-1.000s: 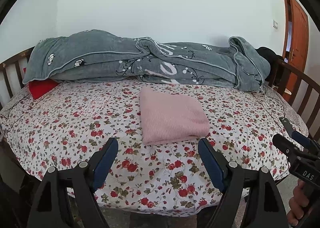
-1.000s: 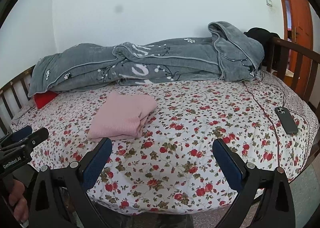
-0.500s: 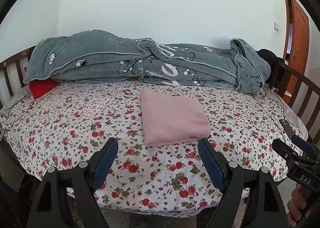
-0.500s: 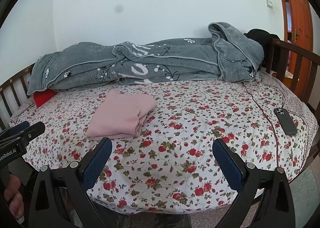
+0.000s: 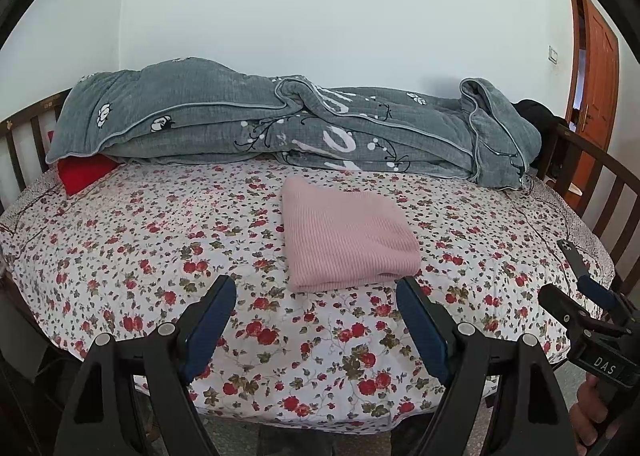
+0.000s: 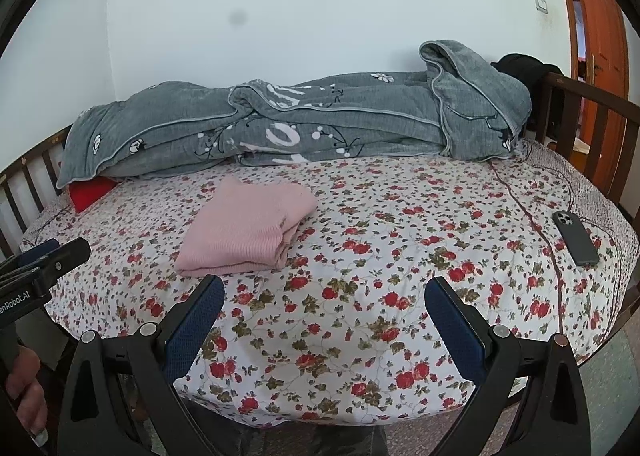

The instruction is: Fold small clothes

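A folded pink knit garment (image 5: 344, 240) lies flat on the floral bedsheet (image 5: 160, 256), near the middle of the bed; the right wrist view shows the garment (image 6: 248, 228) left of centre. My left gripper (image 5: 316, 296) hangs open just short of the garment's near edge, nothing between its blue pads. My right gripper (image 6: 324, 298) is open over bare sheet, to the right of the garment and apart from it. Each view catches the other gripper at its edge, held by a hand.
A rolled grey quilt (image 5: 280, 127) lies along the wall at the back, a red cushion (image 5: 84, 171) under its left end. A dark phone (image 6: 576, 238) rests on the sheet at the right. Wooden rails (image 6: 580, 111) bound both ends of the bed.
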`<control>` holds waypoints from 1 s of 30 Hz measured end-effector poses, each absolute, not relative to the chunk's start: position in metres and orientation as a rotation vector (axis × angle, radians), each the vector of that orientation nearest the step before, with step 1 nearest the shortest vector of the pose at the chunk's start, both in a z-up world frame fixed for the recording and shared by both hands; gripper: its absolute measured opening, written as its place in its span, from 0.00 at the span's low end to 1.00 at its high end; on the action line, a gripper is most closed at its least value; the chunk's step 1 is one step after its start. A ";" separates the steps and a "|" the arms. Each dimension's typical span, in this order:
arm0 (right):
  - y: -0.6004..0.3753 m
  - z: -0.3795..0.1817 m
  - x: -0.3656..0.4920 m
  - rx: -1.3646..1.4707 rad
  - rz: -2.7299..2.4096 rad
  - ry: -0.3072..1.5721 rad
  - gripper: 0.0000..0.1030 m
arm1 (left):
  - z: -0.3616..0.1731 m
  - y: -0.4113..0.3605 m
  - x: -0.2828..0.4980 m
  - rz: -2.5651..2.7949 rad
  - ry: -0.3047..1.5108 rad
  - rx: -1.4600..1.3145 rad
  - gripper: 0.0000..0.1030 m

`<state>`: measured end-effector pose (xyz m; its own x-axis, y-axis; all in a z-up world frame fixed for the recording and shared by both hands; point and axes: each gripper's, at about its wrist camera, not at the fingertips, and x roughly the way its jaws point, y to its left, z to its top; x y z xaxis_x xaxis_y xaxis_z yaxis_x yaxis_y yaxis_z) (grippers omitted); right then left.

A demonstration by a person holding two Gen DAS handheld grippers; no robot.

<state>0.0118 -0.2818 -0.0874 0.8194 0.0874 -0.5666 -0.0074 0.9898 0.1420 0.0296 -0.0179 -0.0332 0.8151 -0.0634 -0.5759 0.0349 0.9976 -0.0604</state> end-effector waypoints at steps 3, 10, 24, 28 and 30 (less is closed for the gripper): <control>-0.282 -0.088 0.011 0.131 0.048 0.609 0.96 | -0.033 -0.018 0.030 -0.053 0.616 -0.048 0.79; -0.282 -0.090 0.011 0.136 0.045 0.611 0.96 | -0.033 -0.017 0.030 -0.053 0.615 -0.046 0.79; -0.276 -0.088 0.009 0.142 0.054 0.608 0.96 | -0.033 -0.017 0.029 -0.053 0.612 -0.050 0.79; -0.276 -0.087 0.009 0.143 0.055 0.607 0.96 | -0.033 -0.016 0.029 -0.055 0.611 -0.050 0.79; -0.276 -0.086 0.009 0.146 0.055 0.605 0.96 | -0.033 -0.016 0.030 -0.055 0.612 -0.049 0.79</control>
